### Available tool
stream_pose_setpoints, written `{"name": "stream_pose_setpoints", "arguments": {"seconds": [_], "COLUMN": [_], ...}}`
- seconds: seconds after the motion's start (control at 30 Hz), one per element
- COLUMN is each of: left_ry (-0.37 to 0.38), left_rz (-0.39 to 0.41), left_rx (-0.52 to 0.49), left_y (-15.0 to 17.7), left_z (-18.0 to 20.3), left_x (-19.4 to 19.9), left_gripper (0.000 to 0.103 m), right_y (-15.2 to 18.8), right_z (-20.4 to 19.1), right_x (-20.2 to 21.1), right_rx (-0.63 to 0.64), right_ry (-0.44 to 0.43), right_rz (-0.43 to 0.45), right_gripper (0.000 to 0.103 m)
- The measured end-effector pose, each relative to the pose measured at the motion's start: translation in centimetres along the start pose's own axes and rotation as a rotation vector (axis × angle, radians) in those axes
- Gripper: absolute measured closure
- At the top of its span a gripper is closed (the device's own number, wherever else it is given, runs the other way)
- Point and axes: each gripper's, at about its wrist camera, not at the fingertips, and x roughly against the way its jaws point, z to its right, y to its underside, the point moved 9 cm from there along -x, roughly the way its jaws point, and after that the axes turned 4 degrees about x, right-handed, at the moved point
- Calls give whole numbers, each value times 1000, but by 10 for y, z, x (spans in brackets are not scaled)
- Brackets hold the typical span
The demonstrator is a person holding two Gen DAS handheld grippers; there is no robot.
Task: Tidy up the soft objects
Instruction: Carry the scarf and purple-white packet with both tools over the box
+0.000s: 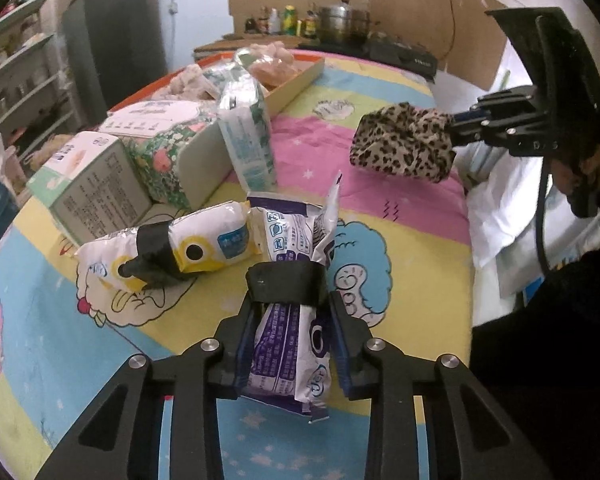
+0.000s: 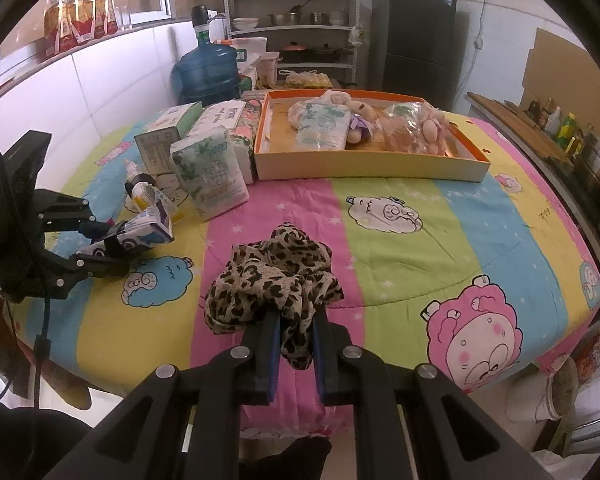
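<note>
Left gripper (image 1: 290, 344) clamped on a purple-and-white soft pack (image 1: 296, 308) lying near the left edge of the cartoon-print bedspread (image 2: 440, 240). Right gripper (image 2: 296, 354) pinched shut on a leopard-print cloth (image 2: 276, 276) near the front edge. Farther back, an orange-rimmed tray (image 2: 372, 168) holds bagged soft items.

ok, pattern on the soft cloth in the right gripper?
Leopard print, tan with dark spots; clearest in the right wrist view.
</note>
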Motion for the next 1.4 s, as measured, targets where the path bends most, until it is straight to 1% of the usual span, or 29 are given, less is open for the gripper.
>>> {"name": "stream_pose_setpoints", "arguments": {"seconds": [0.17,0.27,0.33,0.47,0.53,0.67,0.87,1.17,1.4], "left_ry": [-11,-17,-33,-54,-63,-76,-102,-148,-175], "left_rz": [71,121,138,207,233,256,291,301,303], "left_rx": [42,74,96,154,167,178,214,295,364], "left_y": [-6,-16,-22,-42,-56,-78,-107,-145,-178], "left_z": [12,21,23,30,35,45,48,29,10], "left_x": [19,34,40,57,62,69,71,54,28], "left_gripper": [70,70,70,70,70,70,70,70,70], "right_y": [-4,-9,-14,-29,-35,-50,-66,-91,-115], "right_z": [-2,-4,-5,0,3,12,31,67,98], "right_x": [6,12,18,30,35,47,55,58,52], "right_rx": [-9,-11,-11,-22,-24,-37,-46,-58,-53], "right_ry": [-10,-10,-7,-6,0,11,30,48,51], "right_rz": [20,43,62,110,128,171,200,232,246], "right_gripper": [89,89,89,89,89,89,89,89,89]}}
